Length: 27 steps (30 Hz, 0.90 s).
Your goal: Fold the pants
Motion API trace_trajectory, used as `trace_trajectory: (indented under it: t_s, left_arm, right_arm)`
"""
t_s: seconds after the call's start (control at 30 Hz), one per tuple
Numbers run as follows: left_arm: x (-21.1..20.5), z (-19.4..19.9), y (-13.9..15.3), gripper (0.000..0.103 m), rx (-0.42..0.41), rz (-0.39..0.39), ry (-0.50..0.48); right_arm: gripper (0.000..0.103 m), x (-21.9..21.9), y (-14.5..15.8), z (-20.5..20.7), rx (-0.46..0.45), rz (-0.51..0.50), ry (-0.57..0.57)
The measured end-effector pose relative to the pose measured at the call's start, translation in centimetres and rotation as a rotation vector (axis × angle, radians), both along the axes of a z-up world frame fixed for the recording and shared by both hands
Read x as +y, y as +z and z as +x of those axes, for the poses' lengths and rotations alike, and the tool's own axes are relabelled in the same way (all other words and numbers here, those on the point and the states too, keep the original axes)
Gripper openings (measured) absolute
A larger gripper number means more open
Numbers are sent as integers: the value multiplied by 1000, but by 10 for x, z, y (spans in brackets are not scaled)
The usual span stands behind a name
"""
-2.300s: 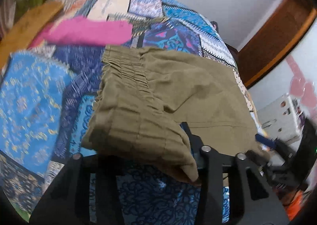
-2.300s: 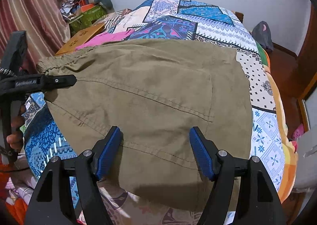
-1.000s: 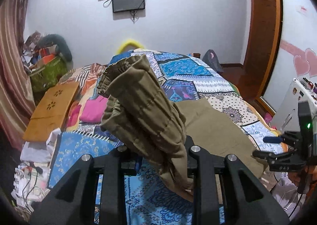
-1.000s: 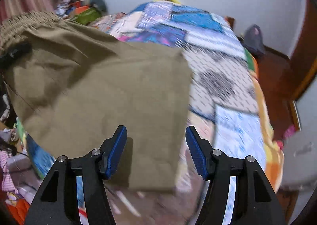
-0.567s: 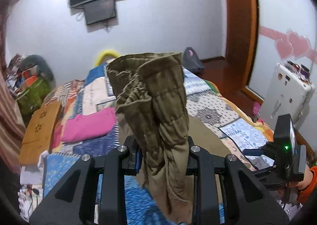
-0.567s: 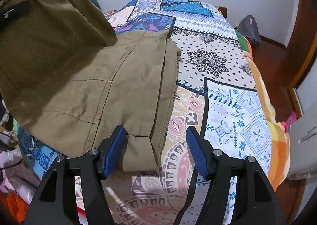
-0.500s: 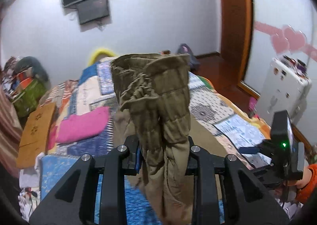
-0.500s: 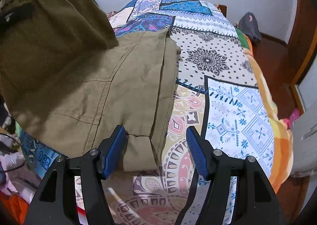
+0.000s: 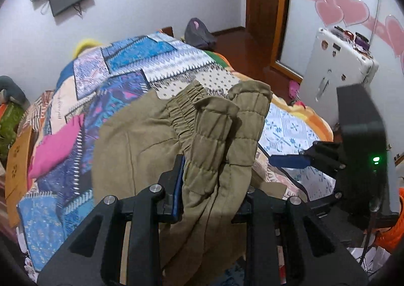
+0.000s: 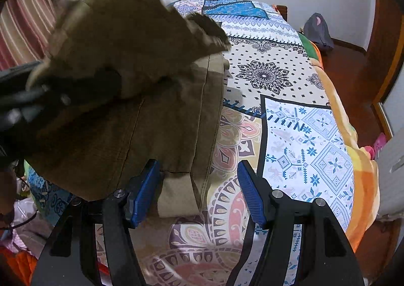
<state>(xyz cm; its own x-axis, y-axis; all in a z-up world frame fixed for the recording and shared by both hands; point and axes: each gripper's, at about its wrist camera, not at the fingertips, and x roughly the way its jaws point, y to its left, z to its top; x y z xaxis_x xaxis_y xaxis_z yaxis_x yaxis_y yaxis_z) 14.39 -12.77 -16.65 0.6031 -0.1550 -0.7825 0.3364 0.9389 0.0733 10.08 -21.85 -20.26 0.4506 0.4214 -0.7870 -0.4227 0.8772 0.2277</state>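
The olive-green pants (image 9: 133, 144) lie partly folded on the patchwork bed. My left gripper (image 9: 212, 185) is shut on the gathered elastic waistband (image 9: 217, 129) and holds it lifted above the rest of the pants. In the right wrist view the lifted waist part (image 10: 118, 31) hangs blurred over the folded legs (image 10: 161, 119). My right gripper (image 10: 199, 192) is open and empty, just above the near edge of the folded legs. It also shows in the left wrist view (image 9: 290, 161) at the right.
The patchwork bedspread (image 10: 298, 129) covers the bed. A pink cloth (image 9: 55, 144) lies at its left side. A white appliance (image 9: 338, 66) and a wooden door frame (image 9: 267, 8) stand at the right. Clutter and a striped curtain (image 10: 25, 23) are at the left.
My left gripper has swung the held waistband down and to the right over the folded legs. My right gripper has stayed open near the fold's near edge.
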Motion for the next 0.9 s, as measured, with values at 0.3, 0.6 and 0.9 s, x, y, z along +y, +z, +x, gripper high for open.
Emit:
trace_trajectory:
  t_s: [0.3,0.6,0.9]
  left_arm:
    - [5,2,-1,33,57,-40,4]
    - [16,-10,17,73,46,-166,4]
    - [71,-7,24,74,39,-149,95]
  right_arm:
    - [60,-10,7,-8,-4,-25,-16]
    - [60,-31,21,-19,-25,-51,-67]
    - [60,-38,53,-26,-105,1,-94]
